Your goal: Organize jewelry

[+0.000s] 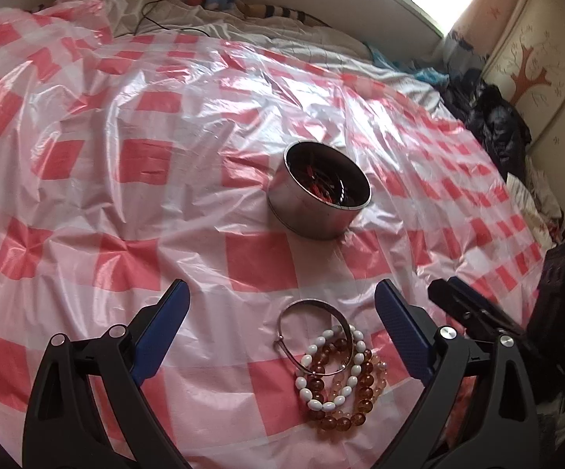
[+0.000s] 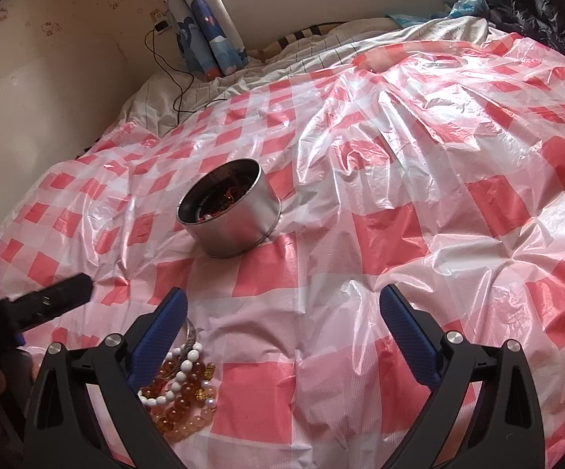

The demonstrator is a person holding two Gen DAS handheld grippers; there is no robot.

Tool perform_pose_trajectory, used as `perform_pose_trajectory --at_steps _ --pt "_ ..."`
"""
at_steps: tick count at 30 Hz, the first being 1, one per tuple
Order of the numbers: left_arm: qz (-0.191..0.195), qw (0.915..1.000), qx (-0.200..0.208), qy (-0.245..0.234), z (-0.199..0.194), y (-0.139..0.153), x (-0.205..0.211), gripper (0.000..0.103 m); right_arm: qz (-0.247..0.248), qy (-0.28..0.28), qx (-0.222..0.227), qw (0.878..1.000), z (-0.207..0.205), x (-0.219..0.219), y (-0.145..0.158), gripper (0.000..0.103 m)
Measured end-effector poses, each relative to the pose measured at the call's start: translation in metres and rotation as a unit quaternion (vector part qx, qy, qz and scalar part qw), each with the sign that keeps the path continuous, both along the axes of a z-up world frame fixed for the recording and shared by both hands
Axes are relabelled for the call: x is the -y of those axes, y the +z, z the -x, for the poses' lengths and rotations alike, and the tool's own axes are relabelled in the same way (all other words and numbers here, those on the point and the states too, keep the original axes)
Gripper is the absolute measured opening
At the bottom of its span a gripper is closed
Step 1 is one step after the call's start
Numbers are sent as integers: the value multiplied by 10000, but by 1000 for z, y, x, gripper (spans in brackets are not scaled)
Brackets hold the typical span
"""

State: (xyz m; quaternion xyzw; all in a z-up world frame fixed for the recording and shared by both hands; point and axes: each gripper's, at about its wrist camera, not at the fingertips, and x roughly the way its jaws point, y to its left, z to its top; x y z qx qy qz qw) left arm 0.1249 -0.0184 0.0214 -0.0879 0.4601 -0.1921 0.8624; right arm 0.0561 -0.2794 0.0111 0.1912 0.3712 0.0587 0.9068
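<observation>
The bracelets [image 1: 337,375] are heaped between the wide-spread fingers of the left gripper [image 1: 282,336], partly hidden in the right view. The right gripper [image 2: 282,336] is held wide, empty. At twelve o'clock the tin [image 1: 319,191] holds what may be red cords.

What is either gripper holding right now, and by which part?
Nothing is held. The left gripper and right gripper are both open, with empty fingers. The bracelets lie loose on the checked sheet.
</observation>
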Motion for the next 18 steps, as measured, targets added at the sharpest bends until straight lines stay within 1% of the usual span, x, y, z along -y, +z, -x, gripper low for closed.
perform_pose_trajectory --at_steps 2,4,5,7,9,10,12,13,15,16,17,18 --pt "-406 9990 24 -173 3 -7 14 92 -93 -50 27 9999 1 5 2 95" --pt "-866 9958 108 -260 8 -14 26 92 -211 -127 25 9997 2 12 3 95" --pt "-1013 9943 126 -294 9 -17 34 92 -288 -153 14 9995 3 14 3 95" --pt "-1203 9922 125 -292 9 -22 39 92 -428 -184 -31 9989 3 20 1 95" --pt "-1219 9922 74 -247 8 -27 35 90 -514 -180 -79 9985 2 22 -1 95" --pt "-1205 9924 60 -235 8 -29 39 88 -555 -175 -94 9983 1 22 -1 95" --pt "-1174 9927 23 -292 7 -32 46 72 -608 -176 -118 9979 1 24 -2 95" --pt "-1162 9926 17 -353 9 -33 46 69 -617 -181 -127 9978 -1 22 -2 95" --pt "-1223 9914 61 -453 13 -34 49 50 -640 -186 -143 9977 0 22 -3 95" --pt "-1235 9911 60 -499 14 -35 50 44 -641 -183 -150 9977 -2 20 -3 95" --pt "-1239 9908 8 -537 14 -37 52 26 -645 -179 -156 9976 -2 19 -3 95" --pt "-1263 9905 -37 -536 15 -38 49 17 -648 -173 -157 9976 -1 20 -3 95"
